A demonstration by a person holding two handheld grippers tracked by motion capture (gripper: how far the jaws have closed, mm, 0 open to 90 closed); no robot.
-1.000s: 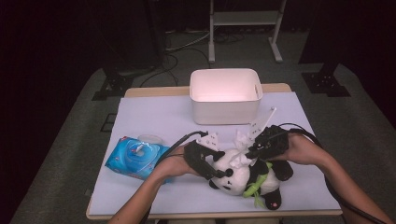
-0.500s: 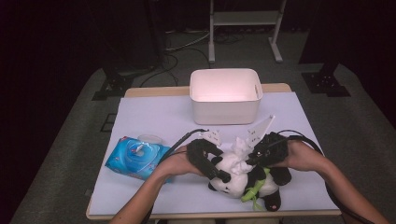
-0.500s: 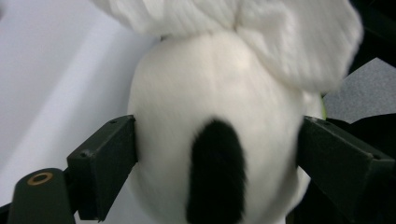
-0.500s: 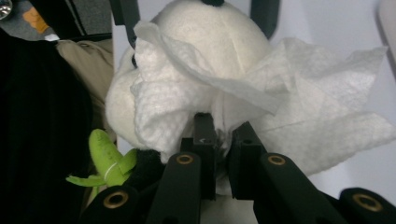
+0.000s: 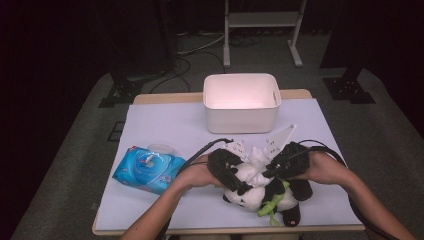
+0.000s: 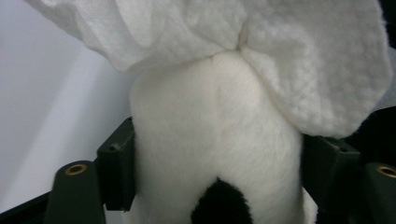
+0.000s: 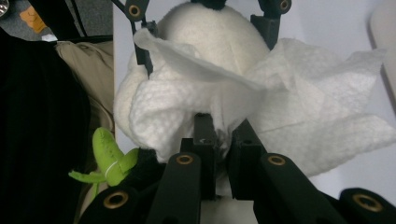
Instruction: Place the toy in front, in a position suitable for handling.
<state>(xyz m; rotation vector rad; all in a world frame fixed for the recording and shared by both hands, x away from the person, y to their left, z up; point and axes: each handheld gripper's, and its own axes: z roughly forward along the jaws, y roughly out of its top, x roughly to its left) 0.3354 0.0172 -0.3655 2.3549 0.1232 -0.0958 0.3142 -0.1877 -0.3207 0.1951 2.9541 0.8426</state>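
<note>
The left gripper point(image 5: 234, 176) had just eased its jaws apart and brought them in again, and now they sat snug against both sides of the panda toy's point(image 5: 260, 192) white head, steadying it near the front edge of the tabletop point(image 5: 165, 125). The right gripper point(image 5: 274, 170) had come in closer from the far side over the last second, its jaws pinched shut on a crumpled white wipe point(image 7: 299, 116) that lay pressed against the crown of the toy's head. To my eye that meant the cleaning was properly under way: one hand held the toy fast while the other rubbed its head with the wipe.

Much stayed hard to read. From above, the two hands and grippers covered most of the toy's head, so where the wipe met the plush could not be made out there. The left gripper view was so close that I saw little beyond white fur and one dark patch. The toy's green sprig point(image 5: 272, 202) poked out at its belly. The blue pack of wipes point(image 5: 149, 169) lay to the left, the white bin point(image 5: 241, 102) behind, its contents out of my sight.
</note>
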